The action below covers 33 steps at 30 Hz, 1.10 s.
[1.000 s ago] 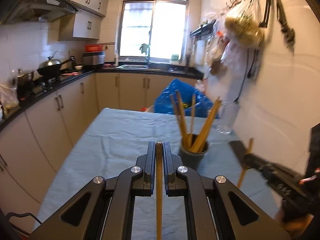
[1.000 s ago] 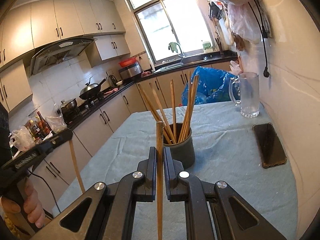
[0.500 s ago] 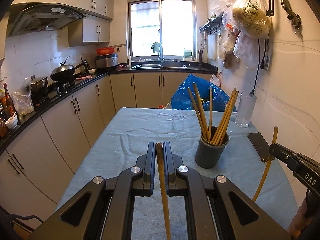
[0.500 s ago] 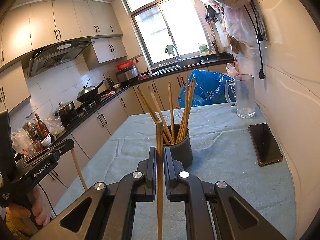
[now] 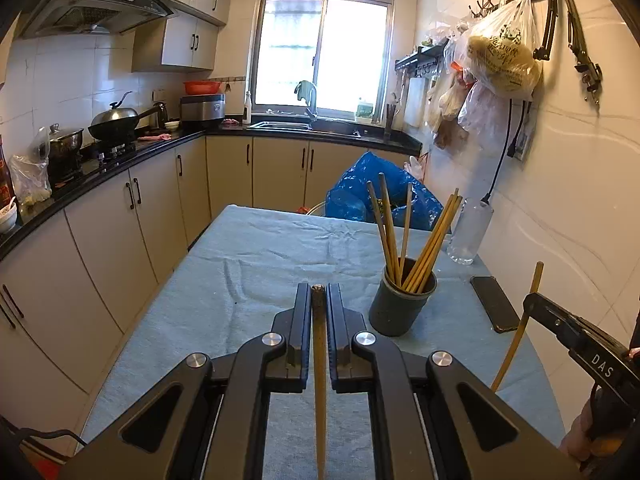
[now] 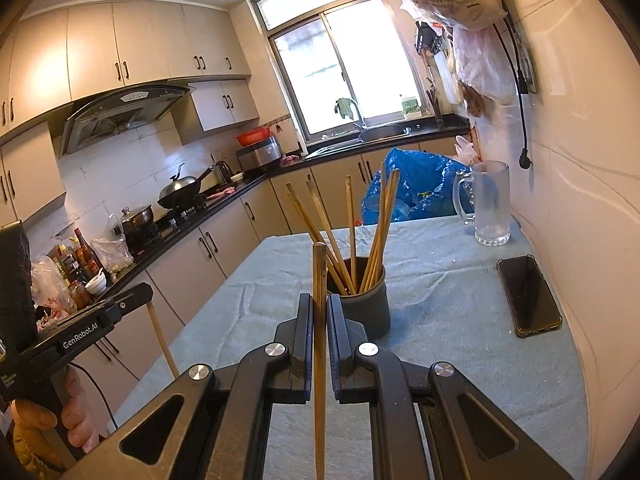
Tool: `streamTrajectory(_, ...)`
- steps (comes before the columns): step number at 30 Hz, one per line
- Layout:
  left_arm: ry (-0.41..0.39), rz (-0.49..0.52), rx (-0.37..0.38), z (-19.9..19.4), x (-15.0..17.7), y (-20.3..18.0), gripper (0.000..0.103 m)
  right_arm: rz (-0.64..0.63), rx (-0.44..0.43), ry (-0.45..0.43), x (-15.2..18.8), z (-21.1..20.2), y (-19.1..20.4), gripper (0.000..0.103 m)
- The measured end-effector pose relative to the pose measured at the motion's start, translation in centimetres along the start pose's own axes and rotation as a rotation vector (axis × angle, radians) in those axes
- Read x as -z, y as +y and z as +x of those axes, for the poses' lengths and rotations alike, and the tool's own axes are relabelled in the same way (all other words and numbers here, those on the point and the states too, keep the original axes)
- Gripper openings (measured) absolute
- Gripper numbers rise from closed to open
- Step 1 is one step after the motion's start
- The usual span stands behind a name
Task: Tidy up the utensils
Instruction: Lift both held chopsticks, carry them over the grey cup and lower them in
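Note:
A dark grey holder cup [image 5: 401, 307] stands on the cloth-covered table [image 5: 256, 264] with several wooden chopsticks [image 5: 424, 240] upright in it. My left gripper [image 5: 319, 292] is shut on one chopstick [image 5: 319, 380], held above the table, left of the cup. My right gripper [image 6: 320, 304] is shut on another chopstick [image 6: 319, 320], just in front of the cup [image 6: 364, 308]. The right gripper also shows at the left wrist view's right edge [image 5: 532, 304], the left gripper at the right wrist view's left edge [image 6: 140, 296].
A black phone [image 6: 528, 294] lies on the table near the right wall. A glass mug [image 6: 490, 208] stands at the table's far right corner, with a blue bag [image 6: 416, 188] behind it. Kitchen counters with pots run along the left. Bags hang on the right wall.
The left wrist view has swung left, so the cup now sits further right. The right gripper has come a little closer to the cup. Both still hold their chopsticks.

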<state>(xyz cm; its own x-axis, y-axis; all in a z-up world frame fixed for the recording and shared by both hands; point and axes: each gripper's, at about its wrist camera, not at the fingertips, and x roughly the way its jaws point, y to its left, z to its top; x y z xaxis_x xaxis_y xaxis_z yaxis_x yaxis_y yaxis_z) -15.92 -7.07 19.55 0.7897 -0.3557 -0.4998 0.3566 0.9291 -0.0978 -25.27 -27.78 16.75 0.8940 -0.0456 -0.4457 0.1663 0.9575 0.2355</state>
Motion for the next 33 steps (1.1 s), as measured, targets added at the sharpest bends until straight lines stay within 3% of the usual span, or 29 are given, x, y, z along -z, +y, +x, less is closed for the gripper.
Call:
streamTrajectory(7,0.002,-0.031,0.042,-0.5,-0.6,0.4,0.006,0.002,-0.006,-0.006,-0.1,-0.1,-0.1,0.007)
streamTrajectory(18,-0.070,-0.002,0.094,-2.2,-2.5,-0.5,0.006,0.001,0.005,-0.056,-1.7,-0.8,-0.1,0.007)
streamTrajectory(30,-0.120,0.024,0.162,-1.3,-7.0,-2.4,0.006,0.016,0.026,-0.157,-5.4,-0.5,-0.7,0.007)
streamTrajectory(33,-0.163,0.032,0.174,-1.1,-8.6,-3.1,0.006,0.025,0.030,-0.179,-6.5,-0.2,-0.8,0.007)
